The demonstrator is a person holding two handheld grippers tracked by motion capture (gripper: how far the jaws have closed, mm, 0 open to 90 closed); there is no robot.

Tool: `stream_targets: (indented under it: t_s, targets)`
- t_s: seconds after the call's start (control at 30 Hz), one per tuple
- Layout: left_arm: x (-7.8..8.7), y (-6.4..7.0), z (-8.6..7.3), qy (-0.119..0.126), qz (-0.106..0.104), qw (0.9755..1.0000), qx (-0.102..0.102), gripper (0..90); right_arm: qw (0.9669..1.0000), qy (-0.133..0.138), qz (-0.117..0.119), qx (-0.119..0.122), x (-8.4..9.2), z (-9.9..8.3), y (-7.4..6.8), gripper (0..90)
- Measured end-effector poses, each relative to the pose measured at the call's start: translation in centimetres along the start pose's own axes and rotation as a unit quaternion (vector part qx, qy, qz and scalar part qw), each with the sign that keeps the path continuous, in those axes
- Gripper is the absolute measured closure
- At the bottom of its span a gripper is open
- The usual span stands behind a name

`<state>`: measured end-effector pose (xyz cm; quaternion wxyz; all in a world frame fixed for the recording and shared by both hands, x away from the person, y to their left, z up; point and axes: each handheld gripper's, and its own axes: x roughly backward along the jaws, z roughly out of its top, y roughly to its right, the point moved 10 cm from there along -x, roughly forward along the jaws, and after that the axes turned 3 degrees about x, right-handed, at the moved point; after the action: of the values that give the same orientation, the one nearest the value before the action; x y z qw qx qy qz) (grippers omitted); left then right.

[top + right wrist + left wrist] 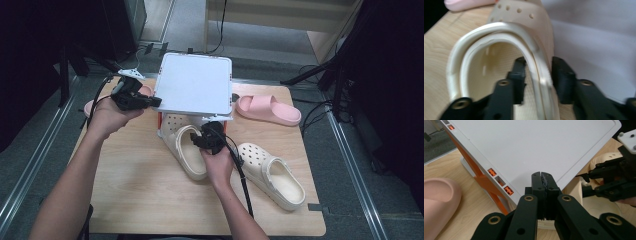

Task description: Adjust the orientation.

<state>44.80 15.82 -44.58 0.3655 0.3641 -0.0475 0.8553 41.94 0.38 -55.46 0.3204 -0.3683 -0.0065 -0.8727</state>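
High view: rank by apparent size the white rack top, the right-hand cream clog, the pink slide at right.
1. white rack top, largest by far.
2. cream clog and pink slide: look alike in length; the clog sits nearer the camera, so no ranking between them.

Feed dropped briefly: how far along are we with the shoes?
Done: one cream clog sits toe-first under the white rack. In hand: the right hand-held gripper straddles its rim, jaws open. Remaining: the second clog, right pink slide and left pink slide lie on the table.
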Motion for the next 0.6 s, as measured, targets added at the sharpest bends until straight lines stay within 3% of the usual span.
stream_targets:
  t_s: [0.07,0.27,0.37,0.53,0.6]
  targets:
    - [0.0,0.0,0.0,0.001,0.0,1.0,0.001,89.5,0.9999,-0.003,0.011,-0.001,0.7,-0.1,-0.3,55.2]
    - [0.0,0.1,0.0,0.0,0.004,1.0,0.0,89.5,0.999,0.019,0.017,0.036,4.2,-0.6,-1.2,55.1]
    - [0.0,0.1,0.0,-0.001,0.004,1.0,0.001,89.5,0.998,0.013,0.032,0.053,5.8,-2.0,-1.8,62.9]
    - [0.0,0.1,0.0,0.0,0.004,1.0,0.001,89.5,0.9943,-0.026,0.063,0.082,7.4,-5.8,-3.3,86.7]
    - [0.0,0.1,0.0,-0.001,0.005,1.0,0.0,89.5,0.9931,-0.032,0.067,0.09,7.9,-6.9,-3.5,90.0]
